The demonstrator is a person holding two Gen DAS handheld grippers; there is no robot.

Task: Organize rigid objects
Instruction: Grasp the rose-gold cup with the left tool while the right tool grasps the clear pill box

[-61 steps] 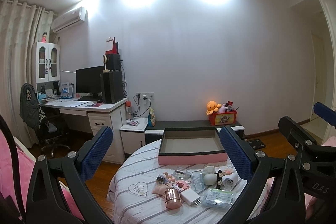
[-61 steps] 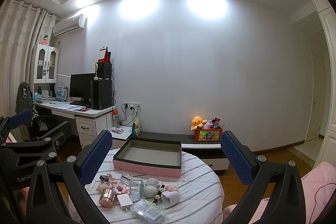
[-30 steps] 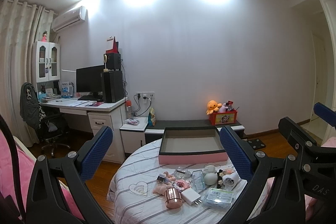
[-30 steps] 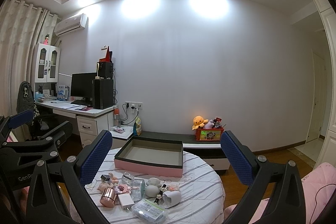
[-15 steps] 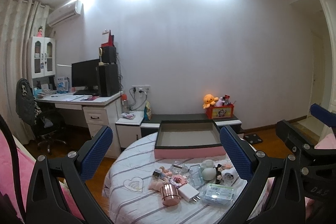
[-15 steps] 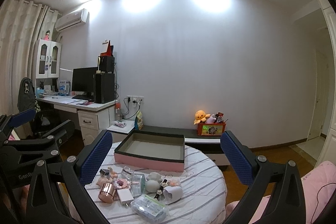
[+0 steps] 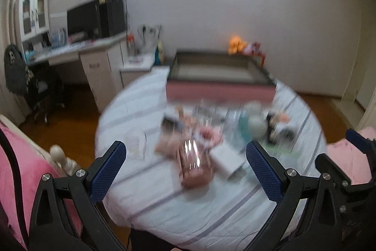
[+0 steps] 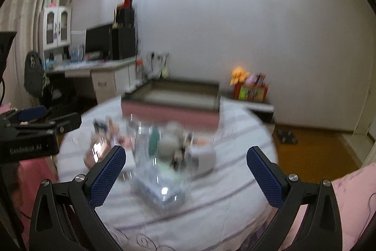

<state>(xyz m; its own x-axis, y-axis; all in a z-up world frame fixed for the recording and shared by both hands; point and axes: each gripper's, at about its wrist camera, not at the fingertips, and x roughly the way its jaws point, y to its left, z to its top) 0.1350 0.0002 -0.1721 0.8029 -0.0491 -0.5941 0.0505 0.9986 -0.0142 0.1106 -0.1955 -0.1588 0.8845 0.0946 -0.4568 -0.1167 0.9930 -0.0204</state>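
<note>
Blur smears both views, so the small things on the round surface (image 7: 145, 194) are hard to count exactly. Two tools are up over its near edge: the left tool (image 7: 185, 165) and the right tool (image 8: 185, 165), each with two black fingers faced in dimpled blue pads (image 7: 107, 171), spread wide and holding nothing. The surface wears a white cloth with thin grey stripes.

One shallow rectangular tray (image 7: 219, 89), pink-sided with a dark rim and a pale floor, sits at the far side of the surface, and I can see nothing in it. Just in front of it lies the heap of rigid objects (image 7: 223, 133), close-packed and touching. From the left view I make out one shiny rose-gold cylinder (image 7: 193, 167) on its side nearest the left tool, one flat white block (image 7: 226, 160) just beside it, and one pale round ball (image 7: 257, 125) further back. From the right view one clear plastic box (image 8: 161, 187), glinting, lies nearest the right tool, with one white rounded piece (image 8: 205, 158) beside it. The rest is too smeared to tell apart.

One orange plush toy (image 8: 239, 75) sits by one red box (image 8: 252, 91) on the low cabinet beyond.
</note>
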